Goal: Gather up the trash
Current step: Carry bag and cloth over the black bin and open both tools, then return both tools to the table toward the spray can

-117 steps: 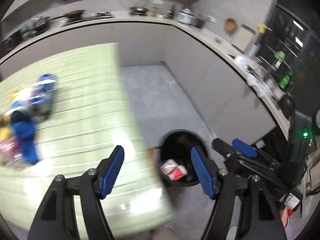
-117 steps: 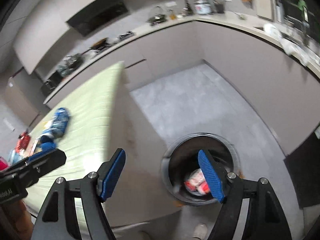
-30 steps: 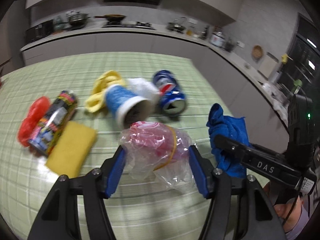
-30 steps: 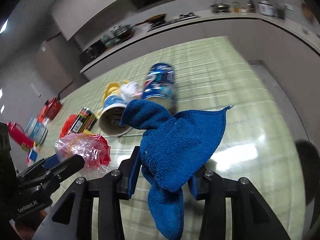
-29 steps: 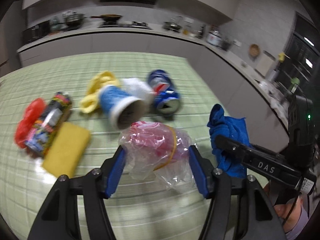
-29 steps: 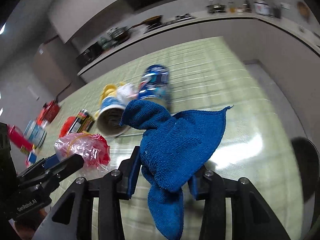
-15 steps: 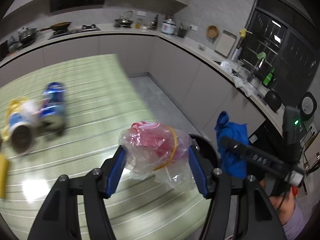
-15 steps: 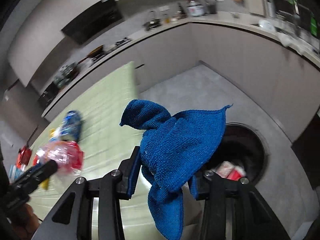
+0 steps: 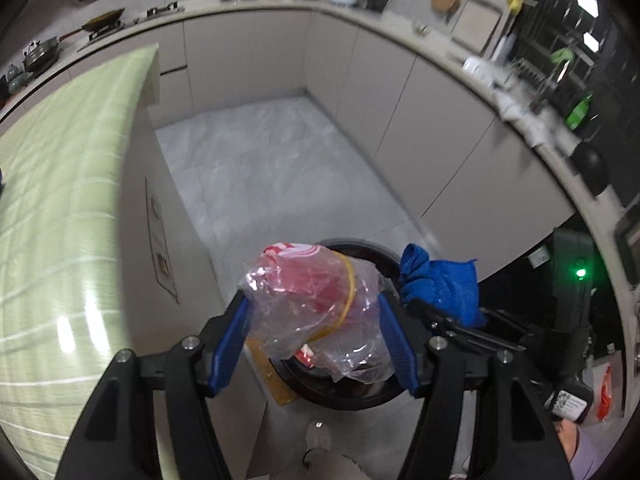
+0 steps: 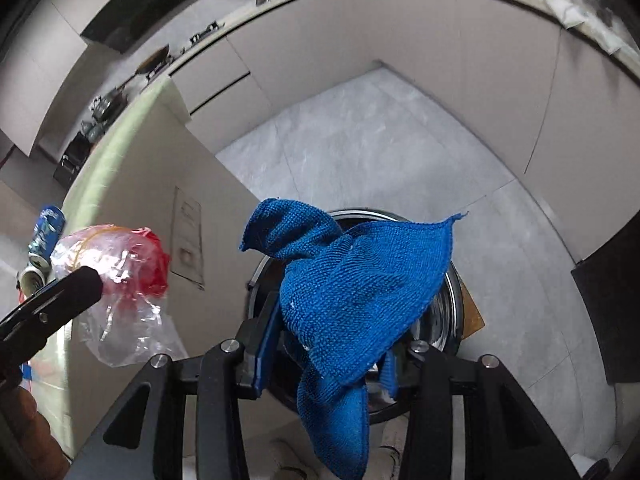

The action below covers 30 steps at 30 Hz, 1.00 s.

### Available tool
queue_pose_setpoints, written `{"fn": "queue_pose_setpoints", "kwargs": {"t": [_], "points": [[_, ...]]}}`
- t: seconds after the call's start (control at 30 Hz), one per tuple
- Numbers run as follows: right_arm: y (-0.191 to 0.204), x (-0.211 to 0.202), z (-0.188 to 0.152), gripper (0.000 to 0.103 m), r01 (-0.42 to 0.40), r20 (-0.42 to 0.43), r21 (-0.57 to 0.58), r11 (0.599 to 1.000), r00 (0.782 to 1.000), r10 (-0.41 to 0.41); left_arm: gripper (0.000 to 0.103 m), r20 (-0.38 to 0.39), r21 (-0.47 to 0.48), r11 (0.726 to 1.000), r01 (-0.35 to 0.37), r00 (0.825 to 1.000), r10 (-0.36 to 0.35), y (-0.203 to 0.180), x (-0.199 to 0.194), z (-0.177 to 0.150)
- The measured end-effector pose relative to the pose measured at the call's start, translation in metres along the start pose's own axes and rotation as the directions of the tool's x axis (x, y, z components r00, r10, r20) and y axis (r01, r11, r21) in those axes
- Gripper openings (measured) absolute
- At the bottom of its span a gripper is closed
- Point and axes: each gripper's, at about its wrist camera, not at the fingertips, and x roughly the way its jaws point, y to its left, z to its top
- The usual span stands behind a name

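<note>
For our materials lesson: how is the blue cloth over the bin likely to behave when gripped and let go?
The blue cloth droops in folds over the right claw, so it is probably floppy. Its knitted weave suggests it grips well and is light. Released, it would likely fall limply into the trash bin.

Dim indoor lighting, cool and grey. Bright glare patch on green desk [image 9: 60, 240] at left. Heavy fisheye bending, black vignette at corners. Motion blur on far counter [image 9: 520, 112]; nearby plastic bag [image 9: 316, 304] sharp.
</note>
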Motion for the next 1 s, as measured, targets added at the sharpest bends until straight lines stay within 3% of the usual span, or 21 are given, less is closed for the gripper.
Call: {"fn": "queue_pose_setpoints", "kwargs": {"t": [0.13,0.23,0.5,0.8,1.0], "points": [[-0.015,0.014,0.004,0.068,-0.010,-0.020,-0.006,1.000,1.000,0.010,0.075,-0.073,-0.001,0.998,-0.060,0.996,0.060,-0.013,0.024,-0.002],[-0.025,0.012,0.005,0.069,-0.004,-0.009,0.012,1.000,1.000,0.004,0.075,-0.095,-0.005,0.998,-0.066,0.993,0.065,-0.018,0.029,-0.004],[-0.027,-0.018,0.005,0.069,0.009,0.043,0.035,0.999,0.999,-0.010,0.075,-0.057,0.011,0.999,-0.045,0.997,0.045,-0.032,0.006,-0.001],[0.008,-0.075,0.002,0.069,0.007,0.134,0.077,0.997,0.991,-0.017,0.075,0.002,0.016,0.998,0.066,0.998,-0.066,-0.020,-0.063,0.003],[0.084,-0.114,-0.004,0.069,-0.027,0.202,0.016,1.000,0.979,0.024,0.075,0.030,-0.015,0.989,0.145,0.989,-0.144,0.023,-0.115,0.001]]}}
